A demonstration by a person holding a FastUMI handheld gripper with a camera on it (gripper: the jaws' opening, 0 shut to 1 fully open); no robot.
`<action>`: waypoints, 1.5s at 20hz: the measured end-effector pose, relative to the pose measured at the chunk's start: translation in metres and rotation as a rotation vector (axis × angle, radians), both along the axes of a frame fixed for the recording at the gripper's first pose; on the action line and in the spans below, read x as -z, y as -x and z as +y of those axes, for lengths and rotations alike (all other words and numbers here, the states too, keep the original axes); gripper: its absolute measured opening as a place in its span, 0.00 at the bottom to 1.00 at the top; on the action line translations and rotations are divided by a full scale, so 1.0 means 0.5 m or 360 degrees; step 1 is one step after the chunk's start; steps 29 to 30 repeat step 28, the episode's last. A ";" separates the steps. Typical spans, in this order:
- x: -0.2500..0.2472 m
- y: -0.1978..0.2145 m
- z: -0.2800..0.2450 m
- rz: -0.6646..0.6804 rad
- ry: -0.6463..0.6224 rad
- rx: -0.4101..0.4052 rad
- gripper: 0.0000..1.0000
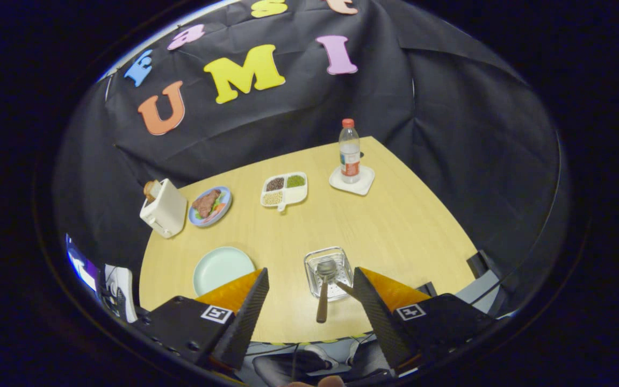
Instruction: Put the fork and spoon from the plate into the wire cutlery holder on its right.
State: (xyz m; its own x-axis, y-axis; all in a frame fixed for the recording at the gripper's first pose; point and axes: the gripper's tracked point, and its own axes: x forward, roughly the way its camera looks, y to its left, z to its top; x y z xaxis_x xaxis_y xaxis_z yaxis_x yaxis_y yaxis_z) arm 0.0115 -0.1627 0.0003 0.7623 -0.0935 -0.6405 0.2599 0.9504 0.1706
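The pale green plate [223,269] lies on the wooden table [395,226], just beyond my left finger, with nothing on it. To its right stands the wire cutlery holder [329,273], between and just ahead of my fingertips. A spoon [324,290] stands in the holder, bowl down and brown handle leaning toward me. A second thin handle, which looks like the fork [346,289], pokes out of the holder toward my right finger. My gripper [311,274] hangs high above the table's near edge, open, with nothing held between its fingers.
Along the far side of the table stand a white toaster [163,208] with bread in it, a blue plate of food [210,206], a divided dish of beans [283,189] and a water bottle [349,151] on a white coaster. A person's shoes [315,357] show below the near edge.
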 end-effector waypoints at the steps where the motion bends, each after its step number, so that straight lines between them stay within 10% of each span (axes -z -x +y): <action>1: -0.020 0.002 0.017 -0.0074 0.0002 -0.0015 0.95; 15: -0.300 0.121 0.245 -0.1304 0.0527 -0.0115 0.96; 30: -0.264 0.141 0.300 -0.1393 0.0580 -0.0059 0.95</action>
